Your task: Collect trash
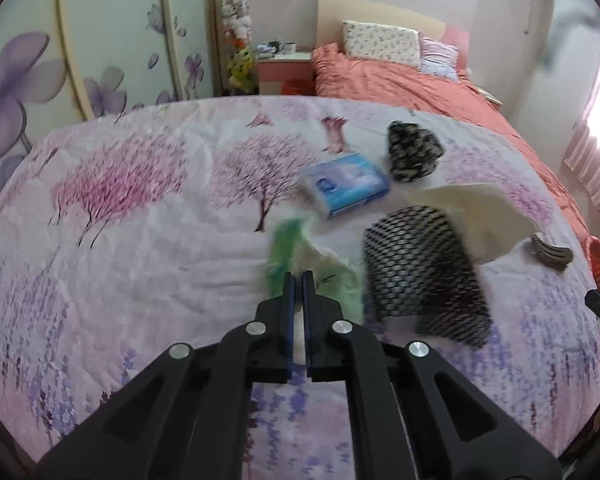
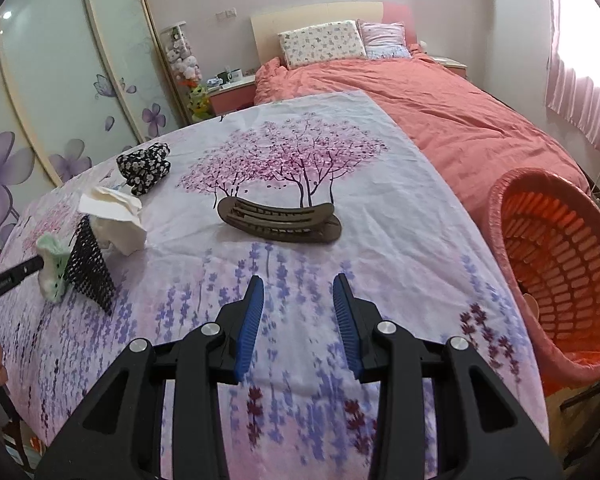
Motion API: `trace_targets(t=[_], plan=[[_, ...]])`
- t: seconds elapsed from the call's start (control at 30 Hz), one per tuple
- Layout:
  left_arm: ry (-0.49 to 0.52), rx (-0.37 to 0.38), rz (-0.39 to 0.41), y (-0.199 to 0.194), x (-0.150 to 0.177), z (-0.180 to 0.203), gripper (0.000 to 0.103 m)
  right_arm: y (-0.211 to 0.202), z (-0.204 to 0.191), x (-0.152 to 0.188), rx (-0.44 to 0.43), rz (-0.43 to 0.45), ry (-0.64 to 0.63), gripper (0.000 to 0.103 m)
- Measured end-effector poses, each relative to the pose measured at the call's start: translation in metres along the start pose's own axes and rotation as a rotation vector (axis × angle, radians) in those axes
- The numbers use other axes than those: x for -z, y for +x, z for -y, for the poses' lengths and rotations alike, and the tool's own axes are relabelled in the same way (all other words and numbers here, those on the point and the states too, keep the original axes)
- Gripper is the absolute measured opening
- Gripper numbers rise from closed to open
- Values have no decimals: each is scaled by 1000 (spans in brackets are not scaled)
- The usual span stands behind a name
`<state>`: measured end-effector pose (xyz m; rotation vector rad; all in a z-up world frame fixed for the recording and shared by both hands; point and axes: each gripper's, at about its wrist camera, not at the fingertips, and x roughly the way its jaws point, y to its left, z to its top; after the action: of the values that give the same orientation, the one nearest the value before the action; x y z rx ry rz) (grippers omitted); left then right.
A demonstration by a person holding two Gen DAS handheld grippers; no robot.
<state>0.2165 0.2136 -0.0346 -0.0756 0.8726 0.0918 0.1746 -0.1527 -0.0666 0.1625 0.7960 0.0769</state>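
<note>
My left gripper (image 1: 299,276) is shut on a crumpled green and white wrapper (image 1: 300,256), held just above the floral sheet; it also shows in the right wrist view (image 2: 52,276). A black mesh piece (image 1: 424,276) lies right beside it, with crumpled white tissue (image 1: 480,208) behind. My right gripper (image 2: 299,284) is open and empty over the sheet, short of a brown hair clip (image 2: 278,220). An orange trash basket (image 2: 560,276) stands at the right edge of the bed.
A blue tissue pack (image 1: 346,184) and a black floral cloth (image 1: 414,152) lie farther back. The floral sheet (image 2: 320,152) covers the near bed; an orange duvet (image 2: 460,112) and pillows lie beyond. Wardrobe doors (image 1: 100,52) stand left.
</note>
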Motion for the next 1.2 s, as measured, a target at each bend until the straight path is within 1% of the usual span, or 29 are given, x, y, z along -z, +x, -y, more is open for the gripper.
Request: trace_targets(t=[0.03,0.1,0.13,0.17,0.37,0.43,0.47,0.57,0.63,0.7,0.77,0.87,0.97,1.0,1.07,1.17,1.2], plan=[[-9,-3,-6,4,1,-3,7,4,-1,-2,0,-4,3,37],[-25,-12,-15,11,3,-7,14,8,-1,-6,6,-2,6,37],[-32,-13,-18,14,2,-9,26,10,-1,-8,12,4,9,37],[-36,-17,-16,16,3,-9,36,12,0,-11,18,10,16,37],[-21,-24,-27,34,4,-6,37,20,24,-32,66,52,96,37],[-23,-19,-24,38,6,-6,37,27,30,-40,75,46,121,37],[-23,-21,-9,38,8,-5,38,32,32,-44,78,40,129,37],[-41,-7,-11,39,11,-7,39,45,39,-52,112,14,145,37],[-53,6,-10,40,13,-8,39,53,41,-53,152,-9,133,37],[-51,3,-11,40,13,-7,39,59,38,-52,168,-37,102,37],[-45,-4,-11,41,15,-4,39,53,33,-48,183,-30,49,37],[-47,-2,-12,41,15,-4,39,46,30,-45,136,-45,24,37],[-47,-2,-12,41,15,-4,39,43,25,-38,63,-99,4,37],[-47,-2,-12,41,14,-4,39,41,21,-34,20,-120,-3,37],[-47,-2,-12,41,14,-4,39,36,17,-29,-26,-119,-18,37],[-47,-2,-12,42,15,-3,39,30,18,-32,6,-65,-15,37],[-47,-2,-12,41,14,-4,39,32,22,-35,16,-57,13,37]])
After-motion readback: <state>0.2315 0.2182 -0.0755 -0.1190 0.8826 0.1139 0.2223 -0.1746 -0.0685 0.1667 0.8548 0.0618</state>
